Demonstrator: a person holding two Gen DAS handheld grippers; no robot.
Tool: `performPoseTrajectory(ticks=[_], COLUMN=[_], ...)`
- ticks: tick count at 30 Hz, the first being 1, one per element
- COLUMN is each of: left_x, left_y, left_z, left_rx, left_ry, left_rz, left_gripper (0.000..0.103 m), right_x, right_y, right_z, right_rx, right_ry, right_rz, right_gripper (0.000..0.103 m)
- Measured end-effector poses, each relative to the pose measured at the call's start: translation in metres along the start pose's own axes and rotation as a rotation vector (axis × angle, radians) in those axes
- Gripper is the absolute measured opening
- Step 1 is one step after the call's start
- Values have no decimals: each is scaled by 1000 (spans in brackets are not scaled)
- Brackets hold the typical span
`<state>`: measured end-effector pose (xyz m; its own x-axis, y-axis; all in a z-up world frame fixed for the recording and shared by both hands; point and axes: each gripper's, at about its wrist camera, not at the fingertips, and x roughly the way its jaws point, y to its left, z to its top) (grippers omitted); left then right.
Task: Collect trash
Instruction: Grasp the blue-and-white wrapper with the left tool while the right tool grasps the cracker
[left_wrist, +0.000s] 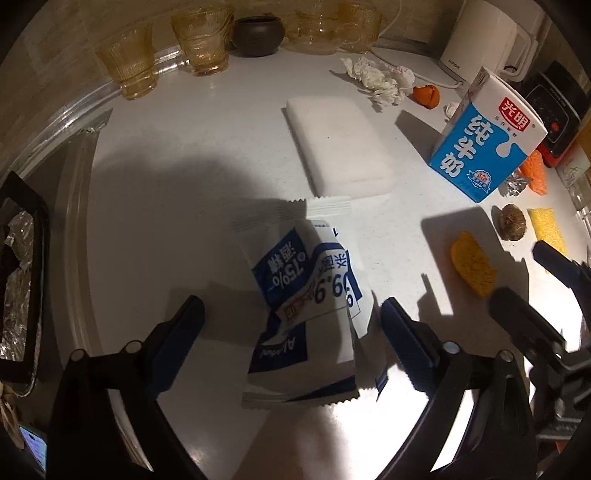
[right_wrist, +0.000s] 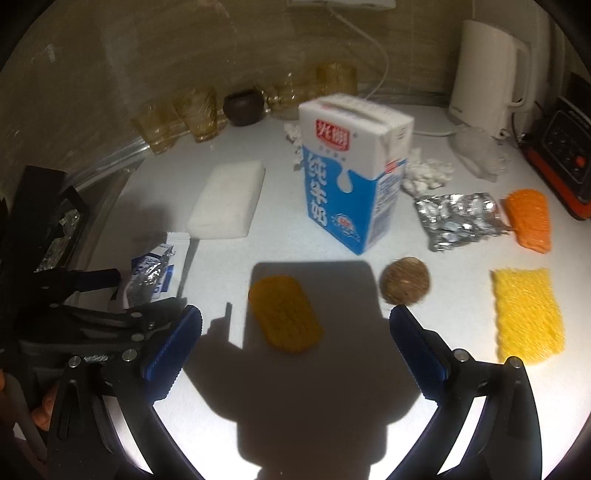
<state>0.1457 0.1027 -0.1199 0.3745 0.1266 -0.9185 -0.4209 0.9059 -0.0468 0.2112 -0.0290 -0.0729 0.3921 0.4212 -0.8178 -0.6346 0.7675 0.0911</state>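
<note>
A crumpled blue-and-white wipe wrapper (left_wrist: 306, 306) lies on the white counter between the fingers of my open left gripper (left_wrist: 291, 314); it also shows in the right wrist view (right_wrist: 151, 273). A blue-and-white milk carton (right_wrist: 351, 173) stands mid-counter, also in the left wrist view (left_wrist: 487, 140). My right gripper (right_wrist: 295, 321) is open and empty, with an orange-brown oval piece (right_wrist: 284, 317) lying between its fingers. A brown round lump (right_wrist: 404, 280), crumpled foil (right_wrist: 458, 219), crumpled tissues (left_wrist: 380, 79) and an orange peel (left_wrist: 426, 96) lie around.
A white sponge block (left_wrist: 336, 147), yellow sponge (right_wrist: 528, 314) and orange sponge (right_wrist: 528, 219) lie on the counter. Amber glasses (left_wrist: 201, 37), a dark pot (left_wrist: 256, 35), a white kettle (right_wrist: 487, 70) and a black-orange appliance (right_wrist: 565, 147) line the back. A black foil-lined tray (left_wrist: 18, 280) sits left.
</note>
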Motion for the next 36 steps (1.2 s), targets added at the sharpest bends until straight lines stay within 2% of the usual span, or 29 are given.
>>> performPoseTrajectory(ticks=[2, 4, 5, 7, 10, 13, 17, 18, 19, 21, 24, 30, 36], left_x=[-1, -3, -4, -8, -10, -11, -17, -20, -22, -27, -34, -54, -77], left_y=[-3, -6, -7, -10, -9, -4, 0, 0, 0, -1, -3, -22, -57], left_z=[0, 0, 0, 0, 0, 1, 1, 1, 1, 1, 1, -8, -26], left_rx=[23, 50, 63, 89, 91, 81, 80, 82, 84, 92, 107, 177, 294], left_ry=[-12, -30, -39, -50, -46, -40, -62, -70, -74, -90, -107, -129, -143], left_rz=[7, 25, 16, -3, -28, -66, -75, -78, -81, -79, -77, -105, -170], left_gripper=[80, 64, 59, 33, 23, 19, 18, 17, 17, 17, 17, 17, 17], right_x=[8, 13, 16, 19, 22, 26, 31, 32, 32, 32, 26, -6, -82], right_y=[1, 2, 3, 4, 5, 4, 1, 1, 2, 4, 6, -3, -25], right_z=[2, 3, 4, 4, 4, 5, 5, 5, 6, 7, 10, 1, -35], right_rx=[-9, -21, -27, -34, -34, -24, -13, -17, -23, -29, -32, 33, 142], right_ry=[10, 18, 21, 22, 30, 42, 57, 58, 59, 59, 41, 1, -92], right_rz=[-1, -2, -4, -8, -5, -4, -9, -12, -17, -17, -27, -40, -72], right_gripper=[99, 94, 94, 91, 85, 75, 62, 55, 40, 31, 12, 10, 10])
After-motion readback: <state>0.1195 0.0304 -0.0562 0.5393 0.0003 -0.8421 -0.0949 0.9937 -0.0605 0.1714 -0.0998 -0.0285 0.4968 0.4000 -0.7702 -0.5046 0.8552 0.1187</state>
